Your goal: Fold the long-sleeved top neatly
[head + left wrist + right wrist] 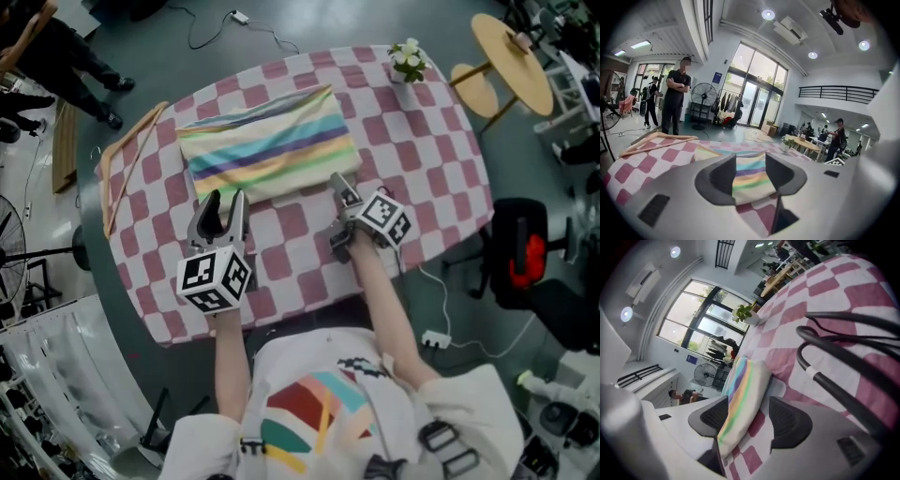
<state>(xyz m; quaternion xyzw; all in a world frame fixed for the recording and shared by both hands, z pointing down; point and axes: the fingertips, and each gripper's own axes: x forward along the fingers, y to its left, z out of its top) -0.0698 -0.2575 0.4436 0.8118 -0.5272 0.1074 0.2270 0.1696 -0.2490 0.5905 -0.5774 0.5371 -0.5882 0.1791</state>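
Observation:
The long-sleeved top [267,145] lies folded into a flat striped rectangle on the far middle of the pink-and-white checked table [412,159]. My left gripper [222,212] hovers just short of its near left edge, jaws open and empty. In the left gripper view the top [749,176] shows beyond the open left gripper [750,177]. My right gripper [339,190] is rolled on its side at the top's near right corner. In the right gripper view the top's edge [743,390] runs between the jaws of the right gripper [750,420], whose pads stand apart from it.
A wooden hanger [127,159] lies on the table's left end and a small potted plant [408,61] stands at its far right corner. Black cables [843,357] cross close by the right gripper. A person [675,101] stands beyond the table. A black chair [525,258] is at the right.

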